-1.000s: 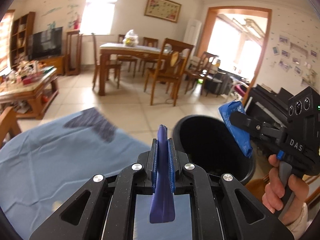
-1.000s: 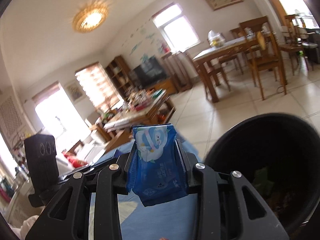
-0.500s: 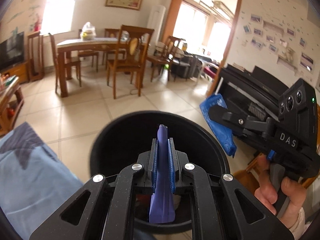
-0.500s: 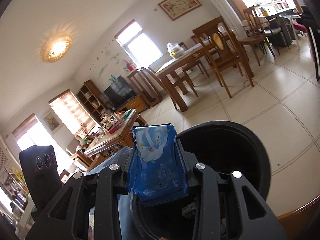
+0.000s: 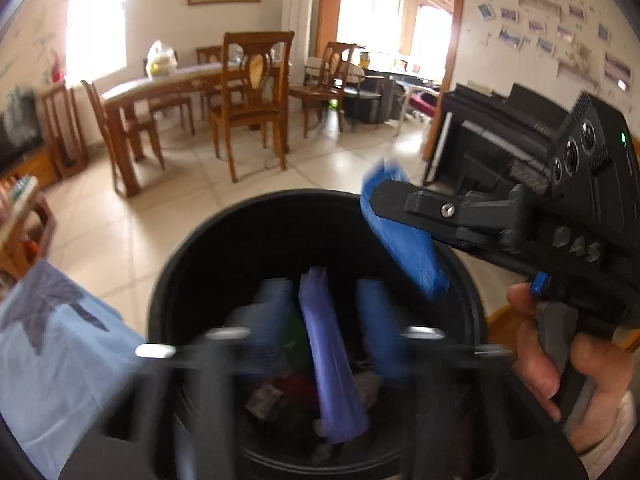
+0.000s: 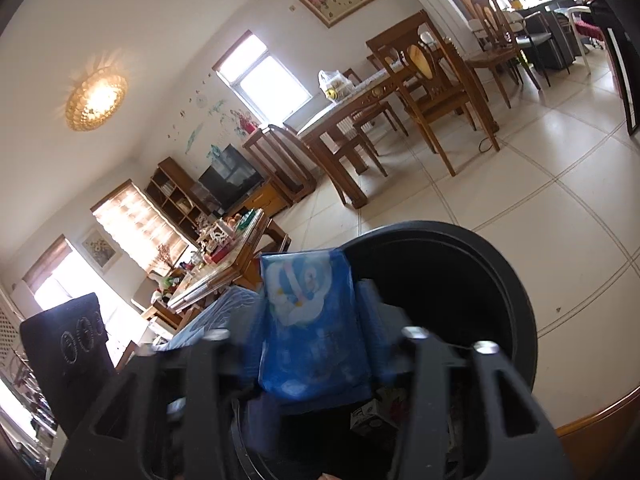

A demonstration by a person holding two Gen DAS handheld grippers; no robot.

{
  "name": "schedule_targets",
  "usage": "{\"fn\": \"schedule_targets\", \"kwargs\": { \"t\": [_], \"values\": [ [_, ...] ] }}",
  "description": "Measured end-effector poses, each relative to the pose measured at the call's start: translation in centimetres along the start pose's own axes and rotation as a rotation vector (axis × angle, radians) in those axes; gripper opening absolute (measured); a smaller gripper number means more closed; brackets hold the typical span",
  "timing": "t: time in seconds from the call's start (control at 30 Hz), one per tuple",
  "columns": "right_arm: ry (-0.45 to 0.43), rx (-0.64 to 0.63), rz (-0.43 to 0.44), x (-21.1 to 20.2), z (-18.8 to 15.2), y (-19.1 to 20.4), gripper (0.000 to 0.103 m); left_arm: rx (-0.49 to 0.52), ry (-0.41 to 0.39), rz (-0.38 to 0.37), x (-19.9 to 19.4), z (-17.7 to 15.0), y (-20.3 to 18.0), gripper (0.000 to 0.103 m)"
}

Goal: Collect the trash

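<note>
A black trash bin fills the lower middle of the left wrist view, with scraps of rubbish at its bottom. My left gripper hangs over its mouth, motion-blurred, its jaws opening. A purple wrapper stands loose between the blue pads, with gaps on both sides. My right gripper is over the bin from the other side, its jaws also opening. A blue wipes packet with a white cartoon print sits between them, no longer squeezed. That blue packet also shows in the left view, over the bin's right rim.
A person's hand holds the right gripper's handle. A light blue cloth lies left of the bin. Beyond are tiled floor, a wooden dining table with chairs, a black piano and a cluttered coffee table.
Both grippers moved from beside the bin to over its mouth and sank. Both pairs of jaws, which pinched the purple wrapper and the blue packet, have spread apart.
</note>
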State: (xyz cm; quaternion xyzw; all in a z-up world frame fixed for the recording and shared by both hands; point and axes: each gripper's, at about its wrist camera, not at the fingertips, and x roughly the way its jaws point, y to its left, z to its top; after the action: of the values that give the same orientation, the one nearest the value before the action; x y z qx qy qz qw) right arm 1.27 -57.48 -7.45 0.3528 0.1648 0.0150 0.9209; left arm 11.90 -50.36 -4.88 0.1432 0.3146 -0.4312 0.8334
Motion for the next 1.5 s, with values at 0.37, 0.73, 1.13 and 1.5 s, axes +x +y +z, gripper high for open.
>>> {"fn": "schedule_targets", "kwargs": {
  "t": [0.37,0.73,1.13,1.5],
  "values": [
    [-0.013,-0.007,-0.006,-0.8,-0.1,0.2,0.083,0.071,-0.033,0.071,-1.6,-0.4,-1.2,0.098],
    [-0.009,-0.022,-0.025,-1.6,-1.0,2.7,0.090,0.049,-0.066,0.040,-5.4,-1.3,-1.0,0.098],
    [0.064,-0.153,-0.008,0.6,-4.6,11.5,0.096,-0.111,-0.071,0.172,-13.5,-6.4,5.9,0.098],
    [0.115,-0.460,0.101,4.5,-14.3,27.3,0.098,-0.394,-0.124,0.610,-27.7,-16.7,17.5,0.098]
  ]
}}
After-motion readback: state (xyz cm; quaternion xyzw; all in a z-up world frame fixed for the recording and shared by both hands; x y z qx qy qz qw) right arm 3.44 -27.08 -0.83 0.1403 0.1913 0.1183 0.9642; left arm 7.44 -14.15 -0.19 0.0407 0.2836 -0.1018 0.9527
